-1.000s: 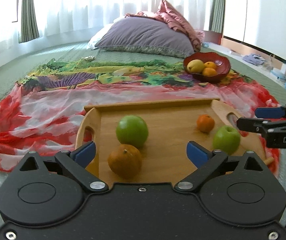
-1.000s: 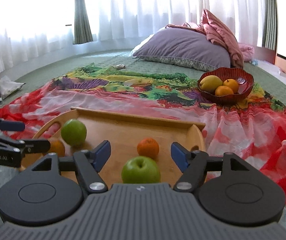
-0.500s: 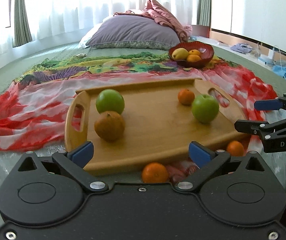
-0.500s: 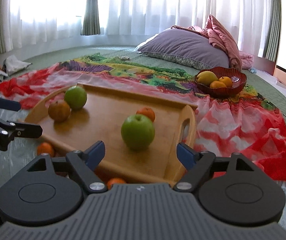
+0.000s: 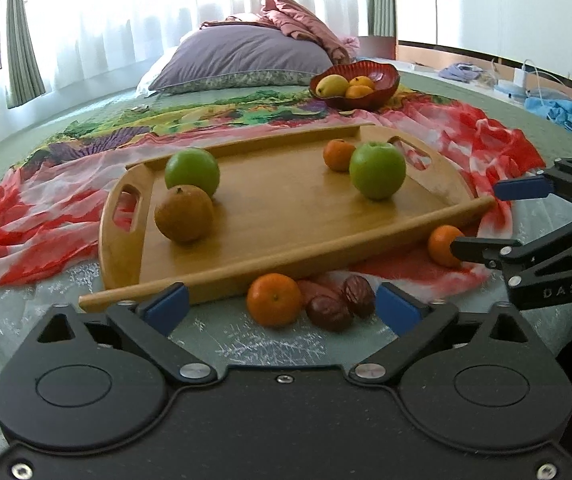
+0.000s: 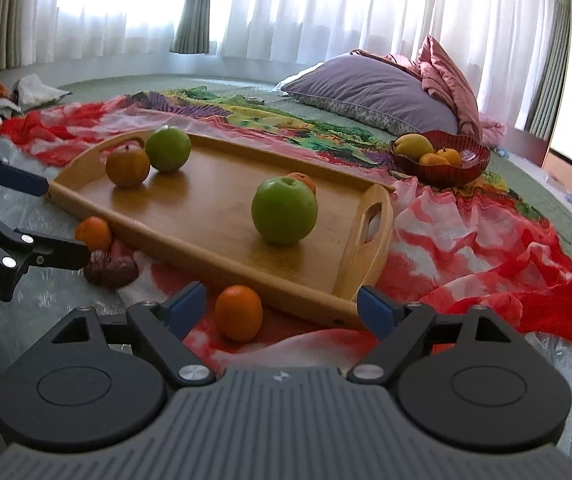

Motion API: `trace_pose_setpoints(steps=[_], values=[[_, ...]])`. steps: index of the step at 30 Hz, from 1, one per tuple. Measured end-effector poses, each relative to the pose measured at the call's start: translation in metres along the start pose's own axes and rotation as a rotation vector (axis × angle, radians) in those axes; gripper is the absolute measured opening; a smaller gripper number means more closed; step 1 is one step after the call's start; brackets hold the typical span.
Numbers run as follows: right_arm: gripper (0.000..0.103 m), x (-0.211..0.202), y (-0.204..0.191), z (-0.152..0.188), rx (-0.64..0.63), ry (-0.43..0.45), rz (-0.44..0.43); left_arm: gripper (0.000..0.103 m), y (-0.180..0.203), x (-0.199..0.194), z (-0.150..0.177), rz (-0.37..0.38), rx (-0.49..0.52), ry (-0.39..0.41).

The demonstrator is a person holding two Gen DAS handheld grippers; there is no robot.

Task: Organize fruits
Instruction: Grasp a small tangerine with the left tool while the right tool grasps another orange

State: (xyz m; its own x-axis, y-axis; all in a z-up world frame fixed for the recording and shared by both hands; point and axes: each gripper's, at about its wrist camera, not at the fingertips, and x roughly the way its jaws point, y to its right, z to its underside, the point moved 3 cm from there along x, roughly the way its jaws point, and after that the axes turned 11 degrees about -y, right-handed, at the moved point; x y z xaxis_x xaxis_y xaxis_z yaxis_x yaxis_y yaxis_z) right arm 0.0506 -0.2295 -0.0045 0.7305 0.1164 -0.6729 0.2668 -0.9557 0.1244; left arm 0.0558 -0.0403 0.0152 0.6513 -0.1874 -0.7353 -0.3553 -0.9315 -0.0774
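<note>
Your left gripper [image 5: 282, 308] hangs low over the bed with its blue pads spread wide, gripping nothing. Starting at the left of the wooden tray [image 5: 286, 216]: a brownish-orange fruit [image 5: 184, 214] sits near the left handle, touching the green apple [image 5: 192, 172] just behind it. Move across the bare wood and you reach a small tangerine [image 5: 338, 155] at the far rail, with a second green apple [image 5: 377, 170] just in front of it, near the right handle. In front of the tray, on the cloth, an orange [image 5: 274, 299] lies between your left pads, and two dark reddish-brown fruits [image 5: 340, 306] sit right beside it. Further right, another orange [image 5: 444, 246] rests by the tray's near right corner; from your right wrist camera it lies between the wide-open pads of your right gripper [image 6: 282, 312], which grips nothing either. Far back on the right, a red bowl [image 5: 382, 88] holds a yellow fruit and some oranges.
</note>
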Motion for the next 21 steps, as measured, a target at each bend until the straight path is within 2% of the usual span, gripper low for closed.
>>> trace_pose_setpoints(steps=[1, 3, 6, 11, 16, 21], values=[[0.091, 0.000, -0.002, 0.002, -0.010, 0.002, 0.003, 0.084, 0.000, 0.000, 0.002, 0.007, 0.000, -0.001], [0.091, 0.000, -0.005, 0.004, -0.025, 0.001, 0.003, 0.064, -0.001, -0.001, 0.003, 0.008, 0.000, -0.003], [0.091, 0.000, -0.009, 0.006, -0.040, 0.004, 0.003, 0.053, -0.001, -0.002, 0.005, -0.012, 0.000, 0.003], [0.089, -0.002, -0.012, 0.008, -0.032, 0.032, 0.027, 0.047, -0.007, -0.001, 0.006, -0.042, -0.004, 0.009], [0.075, -0.004, -0.013, 0.009, 0.023, 0.055, 0.011, 0.046, -0.011, 0.007, 0.006, -0.039, -0.039, -0.006], [0.069, -0.001, -0.020, 0.009, 0.055, 0.056, -0.010, 0.044, -0.012, 0.017, 0.006, -0.030, -0.076, -0.016]])
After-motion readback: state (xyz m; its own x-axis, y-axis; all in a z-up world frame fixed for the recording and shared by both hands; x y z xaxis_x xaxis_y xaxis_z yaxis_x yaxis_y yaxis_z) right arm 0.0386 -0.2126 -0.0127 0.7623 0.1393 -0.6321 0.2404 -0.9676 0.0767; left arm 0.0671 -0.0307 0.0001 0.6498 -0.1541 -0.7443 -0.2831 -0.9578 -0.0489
